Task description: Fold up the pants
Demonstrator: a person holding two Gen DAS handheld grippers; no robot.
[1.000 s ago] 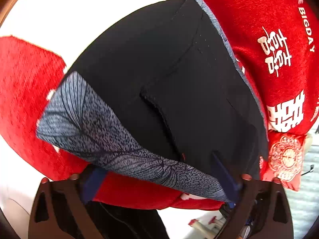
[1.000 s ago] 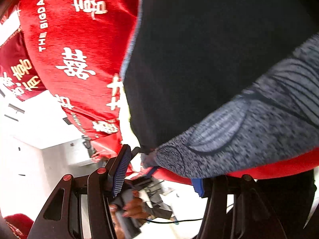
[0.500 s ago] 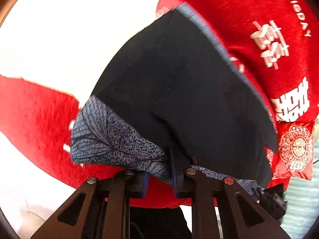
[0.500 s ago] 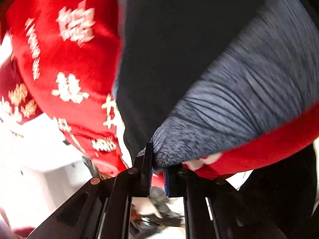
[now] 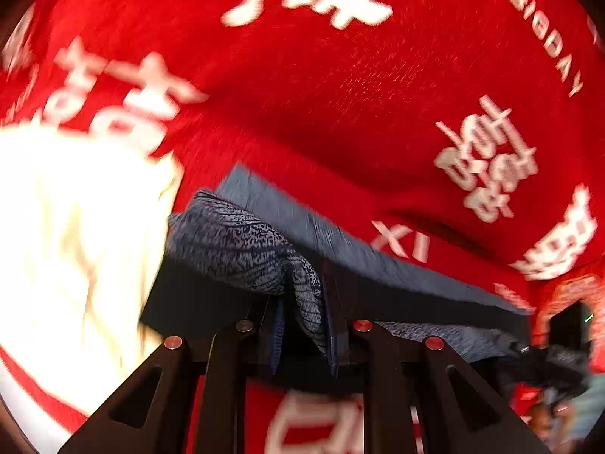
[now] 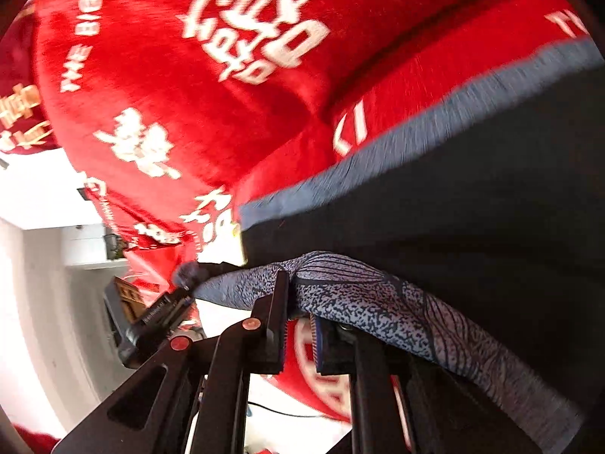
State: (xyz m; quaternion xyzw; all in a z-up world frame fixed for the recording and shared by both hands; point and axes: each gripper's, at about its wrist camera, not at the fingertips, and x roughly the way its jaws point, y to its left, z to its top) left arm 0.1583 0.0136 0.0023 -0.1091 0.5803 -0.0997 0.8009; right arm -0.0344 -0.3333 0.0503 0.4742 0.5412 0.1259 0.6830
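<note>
The black pants (image 5: pixel 196 302) have a blue-grey patterned band (image 5: pixel 242 249) along one end. My left gripper (image 5: pixel 302 302) is shut on a bunched fold of that band, which hangs between its blue pads. In the right wrist view the black pants (image 6: pixel 453 208) spread up to the right, with a plain blue-grey edge along their far side. My right gripper (image 6: pixel 298 302) is shut on the patterned band (image 6: pixel 359 295) near its other corner. The band stretches between the two grippers, held above the red blanket (image 5: pixel 340 94).
The red blanket (image 6: pixel 189 113) with white characters covers the surface under the pants. A white sheet (image 5: pixel 75 227) shows at the left. A red cushion (image 6: pixel 19 113) lies at the far edge, with white room walls (image 6: pixel 49 283) beyond.
Both grippers went from open around the band to shut on it. They then lifted it and swept it across the blanket, so the pants fold over themselves.
</note>
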